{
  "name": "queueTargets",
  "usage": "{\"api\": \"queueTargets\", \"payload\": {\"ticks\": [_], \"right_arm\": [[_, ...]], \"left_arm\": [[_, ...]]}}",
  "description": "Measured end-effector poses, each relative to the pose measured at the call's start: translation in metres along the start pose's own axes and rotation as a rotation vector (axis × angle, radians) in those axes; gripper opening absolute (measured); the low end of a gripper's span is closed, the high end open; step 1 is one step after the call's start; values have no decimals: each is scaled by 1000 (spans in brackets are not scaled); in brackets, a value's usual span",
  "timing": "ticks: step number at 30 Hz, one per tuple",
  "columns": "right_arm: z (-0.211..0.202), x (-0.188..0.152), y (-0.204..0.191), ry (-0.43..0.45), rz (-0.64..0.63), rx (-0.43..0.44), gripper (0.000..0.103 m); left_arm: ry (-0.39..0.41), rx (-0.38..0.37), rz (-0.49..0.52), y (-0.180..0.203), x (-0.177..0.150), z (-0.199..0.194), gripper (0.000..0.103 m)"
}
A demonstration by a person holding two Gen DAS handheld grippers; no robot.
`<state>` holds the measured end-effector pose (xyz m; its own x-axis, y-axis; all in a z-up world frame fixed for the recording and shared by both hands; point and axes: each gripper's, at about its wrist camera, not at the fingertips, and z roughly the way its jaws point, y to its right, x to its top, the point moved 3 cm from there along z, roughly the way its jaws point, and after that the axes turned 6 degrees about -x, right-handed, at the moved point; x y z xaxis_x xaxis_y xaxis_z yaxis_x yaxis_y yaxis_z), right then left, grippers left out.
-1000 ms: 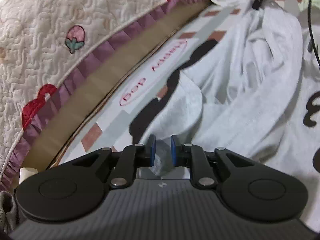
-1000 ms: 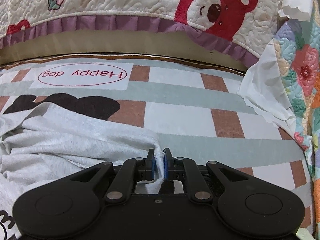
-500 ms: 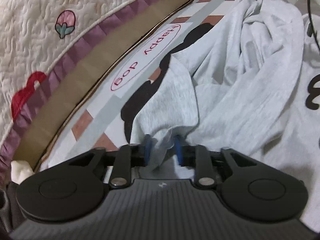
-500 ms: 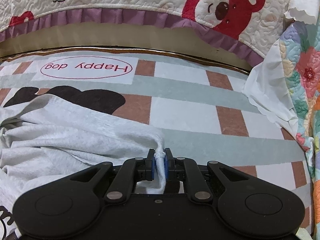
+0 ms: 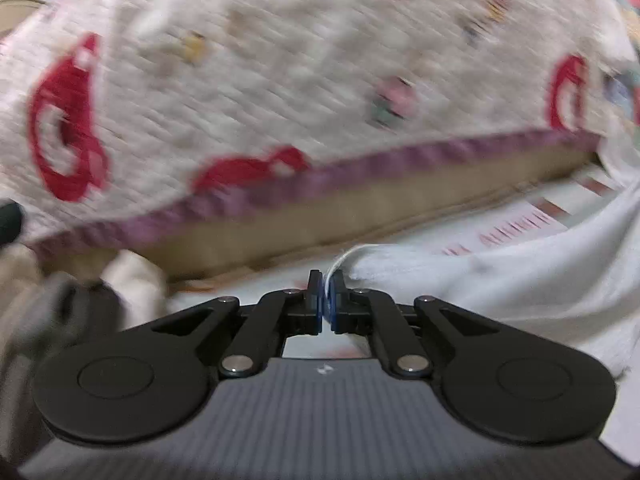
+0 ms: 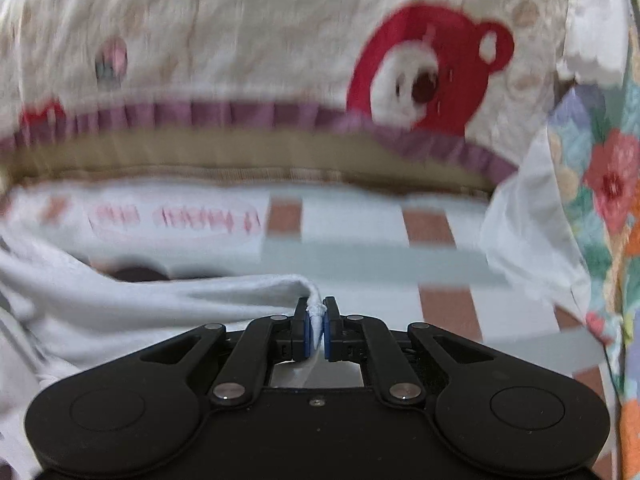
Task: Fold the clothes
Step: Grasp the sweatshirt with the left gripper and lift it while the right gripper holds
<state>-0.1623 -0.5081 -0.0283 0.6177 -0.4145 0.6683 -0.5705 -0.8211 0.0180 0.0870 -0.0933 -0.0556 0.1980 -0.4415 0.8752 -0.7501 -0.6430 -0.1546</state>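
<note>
A light grey garment (image 5: pixel 500 276) lies on a checked mat. My left gripper (image 5: pixel 327 294) is shut on an edge of it, with a thin fold of cloth between the blue pads; the garment spreads to the right. My right gripper (image 6: pixel 316 322) is shut on another bunched edge of the same garment (image 6: pixel 160 300), which stretches away to the left. Both views are blurred by motion.
A quilted cream cover (image 6: pixel 280 60) with red bears and a purple frill hangs behind the checked mat (image 6: pixel 360 256). A floral quilt (image 6: pixel 608 200) stands at the right. Beige and grey cloth (image 5: pixel 60 300) is piled at the left.
My left gripper has closed on the garment edge and swung left and up, toward the quilted cover. My right gripper keeps its hold and has lifted a little.
</note>
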Motion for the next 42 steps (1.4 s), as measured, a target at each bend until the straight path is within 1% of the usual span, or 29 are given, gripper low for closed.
{"api": "queueTargets", "payload": {"ticks": [1, 2, 4, 7, 9, 11, 12, 14, 15, 16, 17, 19, 20, 21, 22, 23, 24, 26, 27, 28, 29, 31, 32, 34, 36, 38, 39, 41, 42], "right_arm": [[-4, 10, -1, 20, 25, 20, 7], [-10, 20, -3, 40, 48, 37, 7], [-23, 41, -10, 100, 78, 80, 7], [-56, 74, -22, 241, 91, 133, 6], [-73, 85, -22, 329, 142, 201, 6], [-72, 87, -33, 317, 58, 147, 6], [-70, 88, -39, 305, 9, 114, 5], [-82, 97, -42, 336, 4, 121, 5], [-95, 104, -38, 388, 30, 142, 5], [-114, 112, -34, 468, 72, 178, 5], [-126, 118, -31, 524, 94, 189, 5], [-146, 128, -28, 625, 128, 199, 5], [-144, 134, -30, 609, 87, 151, 5], [-143, 135, -30, 596, 79, 134, 5], [-143, 136, -29, 585, 80, 125, 5], [-143, 137, -27, 575, 81, 117, 5], [-142, 137, -26, 564, 82, 108, 5], [-147, 131, -22, 567, 80, 125, 5], [-143, 126, -23, 543, 39, 97, 5], [-135, 120, -25, 505, 11, 63, 5], [-126, 114, -24, 460, 9, 50, 5], [-95, 106, -20, 327, 31, 34, 5], [-76, 100, -18, 268, 31, 2, 5], [-48, 88, -19, 220, -12, -82, 5], [-24, 77, -17, 166, -50, -133, 5], [-9, 70, -10, 131, -50, -165, 5], [-4, 66, -4, 121, -38, -177, 6], [4, 59, 7, 96, -10, -194, 6], [5, 56, 13, 80, 8, -196, 7]], "left_arm": [[12, 36, -3, -12, 8, -3, 3], [27, 53, -26, -24, 17, -7, 3], [75, 64, -110, -49, 35, -23, 3], [157, 95, -198, -77, 59, -53, 3], [218, 126, -246, -89, 68, -74, 3], [268, 138, -278, -96, 75, -94, 3], [282, 126, -280, -97, 78, -100, 3], [287, 121, -251, -96, 87, -108, 3], [286, 126, -232, -95, 93, -111, 3], [289, 137, -224, -96, 98, -115, 3], [292, 142, -226, -98, 103, -118, 3], [293, 121, -293, -110, 109, -123, 3], [284, 96, -348, -118, 109, -122, 3], [274, 72, -393, -125, 109, -121, 3], [267, 48, -411, -128, 107, -121, 3], [262, 37, -416, -129, 105, -122, 0], [264, 56, -389, -126, 101, -125, 0], [264, 92, -333, -120, 96, -130, 0], [260, 98, -320, -119, 92, -131, 0], [245, 71, -348, -121, 88, -129, 0], [220, 37, -384, -124, 82, -124, 0], [133, -31, -418, -119, 65, -103, 0], [90, -35, -404, -112, 56, -91, 0], [-2, -60, -377, -93, 36, -68, 3], [-116, -141, -406, -70, 9, -41, 8], [-228, -230, -417, -44, -18, -17, 11], [-270, -257, -404, -30, -30, -9, 15], [-347, -294, -367, -3, -54, 4, 20], [-370, -322, -339, 12, -64, 8, 21]]}}
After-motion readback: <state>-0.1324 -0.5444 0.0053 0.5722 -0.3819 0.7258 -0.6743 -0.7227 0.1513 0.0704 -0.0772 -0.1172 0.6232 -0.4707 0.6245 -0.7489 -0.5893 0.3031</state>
